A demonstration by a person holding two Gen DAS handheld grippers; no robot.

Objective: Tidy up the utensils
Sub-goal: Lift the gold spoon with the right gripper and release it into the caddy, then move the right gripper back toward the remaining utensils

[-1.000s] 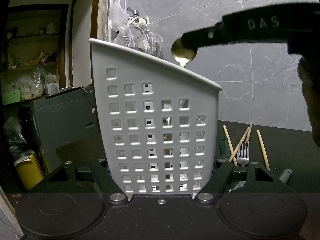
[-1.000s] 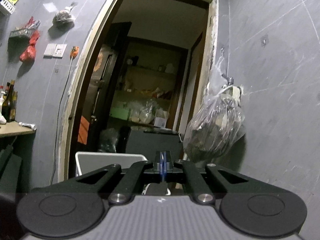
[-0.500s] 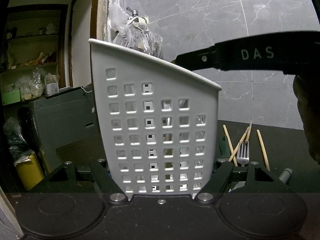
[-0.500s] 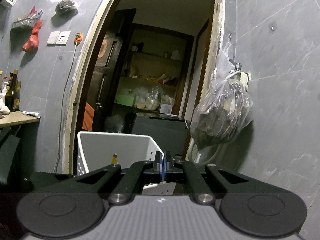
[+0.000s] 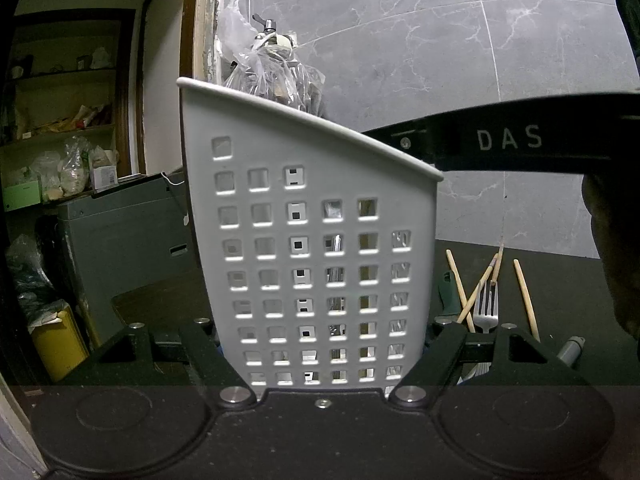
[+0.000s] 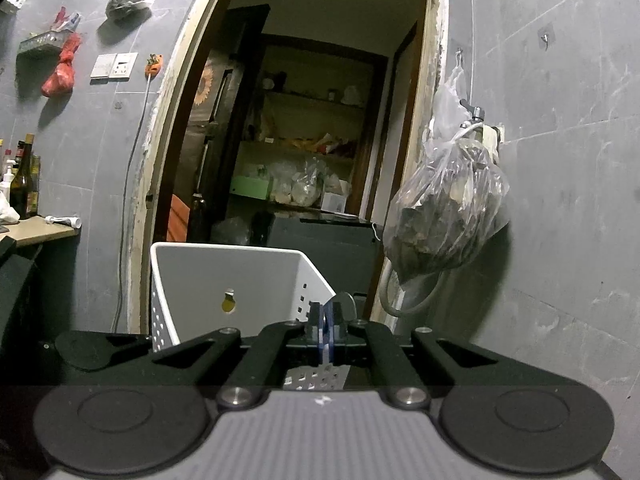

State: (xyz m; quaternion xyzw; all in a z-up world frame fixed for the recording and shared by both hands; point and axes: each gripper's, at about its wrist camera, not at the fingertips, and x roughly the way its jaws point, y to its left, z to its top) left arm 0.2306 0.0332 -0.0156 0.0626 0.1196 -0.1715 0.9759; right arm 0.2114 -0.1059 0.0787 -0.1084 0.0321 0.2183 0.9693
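Observation:
A white perforated utensil basket (image 5: 320, 208) stands upright on the dark table, and my left gripper (image 5: 320, 344) is shut on its lower sides. Through its holes I see metal utensils inside. My right gripper (image 5: 400, 140) reaches in from the right, its tip behind the basket's rim. In the right wrist view the right gripper (image 6: 325, 332) is over the basket's open top (image 6: 240, 276), its blue pads pressed together on a spoon (image 6: 345, 305) whose bowl shows just beyond them.
On the dark table (image 5: 568, 276) right of the basket lie a fork (image 5: 486, 308), several wooden chopsticks (image 5: 524, 300) and a grey handle (image 5: 570, 348). A plastic bag (image 6: 448, 220) hangs on the tiled wall behind. A doorway opens at the left.
My right gripper has dropped lower and further over the basket; the spoon bowl, seen above the rim a second ago, is now hidden behind it. The left gripper and basket have stayed put.

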